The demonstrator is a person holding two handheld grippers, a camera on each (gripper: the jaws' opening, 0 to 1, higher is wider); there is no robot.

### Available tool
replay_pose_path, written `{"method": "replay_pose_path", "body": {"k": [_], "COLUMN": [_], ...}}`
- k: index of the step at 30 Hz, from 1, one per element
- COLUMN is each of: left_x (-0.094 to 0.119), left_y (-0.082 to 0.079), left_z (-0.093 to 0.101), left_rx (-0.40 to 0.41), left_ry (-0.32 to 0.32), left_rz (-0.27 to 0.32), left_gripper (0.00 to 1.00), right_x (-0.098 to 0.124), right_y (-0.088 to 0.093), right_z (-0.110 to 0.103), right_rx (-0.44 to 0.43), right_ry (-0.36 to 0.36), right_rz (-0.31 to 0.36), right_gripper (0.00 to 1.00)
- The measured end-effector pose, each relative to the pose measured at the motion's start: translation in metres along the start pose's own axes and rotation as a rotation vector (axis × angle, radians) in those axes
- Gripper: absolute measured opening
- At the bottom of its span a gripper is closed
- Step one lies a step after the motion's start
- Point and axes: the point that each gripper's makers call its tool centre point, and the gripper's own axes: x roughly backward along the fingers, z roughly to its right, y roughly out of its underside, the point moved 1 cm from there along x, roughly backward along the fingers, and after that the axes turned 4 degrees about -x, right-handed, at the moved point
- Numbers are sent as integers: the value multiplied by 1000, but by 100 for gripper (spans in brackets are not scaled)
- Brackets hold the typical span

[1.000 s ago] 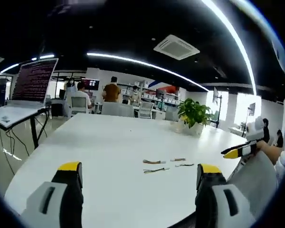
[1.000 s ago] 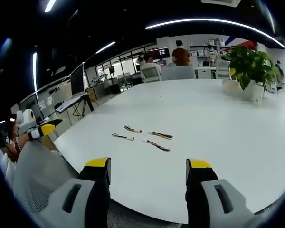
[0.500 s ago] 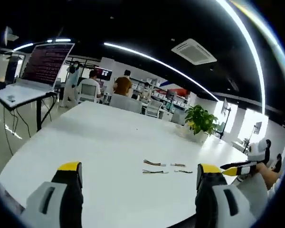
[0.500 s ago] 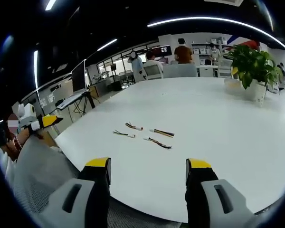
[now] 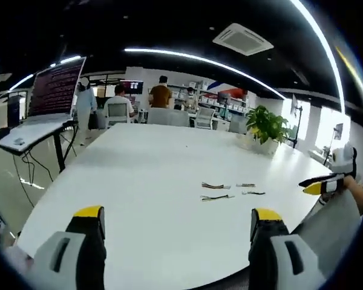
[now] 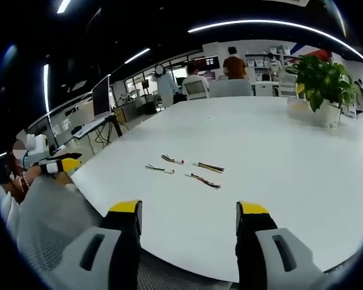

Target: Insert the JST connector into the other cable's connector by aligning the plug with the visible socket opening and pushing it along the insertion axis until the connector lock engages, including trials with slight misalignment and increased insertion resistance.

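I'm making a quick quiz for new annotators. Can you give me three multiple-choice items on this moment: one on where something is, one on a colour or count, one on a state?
1. Where do the short cables lie?
A. On the white table
B. On the floor
C. On the laptop

2. What colour are the tips of both grippers?
A. Red
B. Yellow
C. Green

3. How do the right gripper and left gripper stand?
A. Both shut on cables
B. One holds a cable
C. Both open, holding nothing

Answers:
1 A, they rest apart on the tabletop.
2 B, yellow caps show on each jaw.
3 C, the jaws stand wide apart with nothing between them.
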Motion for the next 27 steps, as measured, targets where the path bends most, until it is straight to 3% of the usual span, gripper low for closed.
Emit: {"method": "replay_pose_path", "body": {"k": [3, 6, 8, 13, 18, 21, 23, 27], "left_x": [1, 2, 2, 2, 2, 2, 1, 0], "left_y": [0, -5, -7, -5, 0, -1, 0, -13], "left_z": [-3, -1, 0, 4, 2, 1, 3, 1], "left_rx": [-56, -80, -78, -76, -39, -77, -125, -130], "left_ry": [-14, -7, -1, 17, 25, 37, 81, 128], "left_rz": [-5, 30, 42, 18, -29, -31, -49, -20], "left_gripper": [99, 99, 99, 99, 99, 99, 99, 99], "right_x": [0, 0, -2, 0, -1, -2, -2, -1], "right_y": [0, 1, 9, -4, -14, -21, -28, -39], "right_z": [-1, -2, -3, -4, -6, 3, 7, 11], "right_rx": [3, 11, -2, -48, 15, 19, 13, -1], "right_ry": [-2, -12, -19, -82, -105, -83, -92, -114], "right_rz": [-2, -9, -62, 20, 53, 67, 99, 160], "right_gripper": [61, 63, 65, 68, 71, 74, 76, 75]}}
